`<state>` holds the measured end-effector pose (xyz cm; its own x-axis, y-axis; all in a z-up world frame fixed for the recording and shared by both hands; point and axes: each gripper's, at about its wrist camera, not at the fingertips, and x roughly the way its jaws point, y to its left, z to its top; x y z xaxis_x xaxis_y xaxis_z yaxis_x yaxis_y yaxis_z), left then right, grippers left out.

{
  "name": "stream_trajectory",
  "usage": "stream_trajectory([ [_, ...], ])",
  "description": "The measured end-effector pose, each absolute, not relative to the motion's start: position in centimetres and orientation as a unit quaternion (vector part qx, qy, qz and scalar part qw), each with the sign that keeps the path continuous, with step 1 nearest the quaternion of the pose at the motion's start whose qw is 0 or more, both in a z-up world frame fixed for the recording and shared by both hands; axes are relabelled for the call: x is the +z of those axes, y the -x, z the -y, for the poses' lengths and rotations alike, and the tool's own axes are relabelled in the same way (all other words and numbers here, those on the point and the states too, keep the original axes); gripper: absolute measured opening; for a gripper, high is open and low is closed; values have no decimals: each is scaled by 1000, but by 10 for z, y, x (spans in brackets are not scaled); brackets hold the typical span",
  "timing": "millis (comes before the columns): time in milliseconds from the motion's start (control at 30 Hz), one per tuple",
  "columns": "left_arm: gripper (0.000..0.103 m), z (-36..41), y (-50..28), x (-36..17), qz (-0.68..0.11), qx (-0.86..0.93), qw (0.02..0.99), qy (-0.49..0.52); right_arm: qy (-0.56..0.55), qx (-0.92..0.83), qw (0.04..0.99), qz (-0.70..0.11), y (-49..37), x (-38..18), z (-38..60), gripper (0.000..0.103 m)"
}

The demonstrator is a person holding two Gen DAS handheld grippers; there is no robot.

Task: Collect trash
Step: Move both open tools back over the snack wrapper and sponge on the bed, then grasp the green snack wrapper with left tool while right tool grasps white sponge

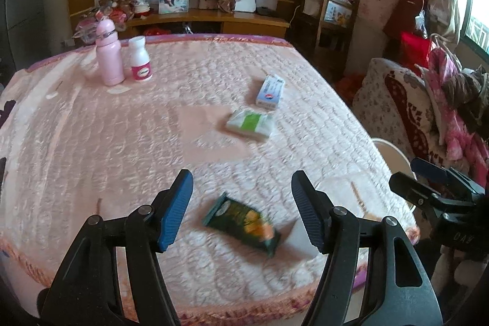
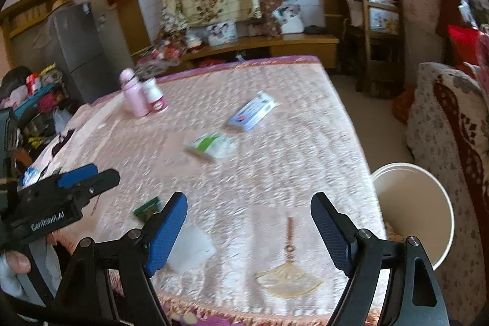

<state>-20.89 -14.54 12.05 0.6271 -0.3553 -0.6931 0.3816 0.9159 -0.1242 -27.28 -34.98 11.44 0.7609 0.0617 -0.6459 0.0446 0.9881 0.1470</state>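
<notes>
A dark green snack wrapper [image 1: 241,221] lies near the front edge of the pink bedspread [image 1: 122,136], between the open fingers of my left gripper [image 1: 241,211], which hovers above it. A white and green tissue pack [image 1: 250,124] and a blue and white box [image 1: 270,90] lie further back. My right gripper [image 2: 249,234] is open and empty over the bed's front edge. A white paper scrap [image 2: 191,248] lies by its left finger. The wrapper [image 2: 148,208], tissue pack [image 2: 209,145] and box [image 2: 252,112] also show in the right wrist view. A white bin [image 2: 412,210] stands at the bed's right side.
A pink bottle [image 1: 108,54] and a white jar [image 1: 140,59] stand at the bed's far left. A patterned sofa [image 2: 452,148] with clothes is right of the bin. A wooden shelf [image 1: 214,17] and chair [image 1: 330,11] stand behind the bed.
</notes>
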Motion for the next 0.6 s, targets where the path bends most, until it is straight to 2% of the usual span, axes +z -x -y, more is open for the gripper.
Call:
stream_trajectory([
  [600, 66, 120, 191, 53, -480, -152, 862, -61, -55, 117, 873, -470, 235, 24, 301, 81],
])
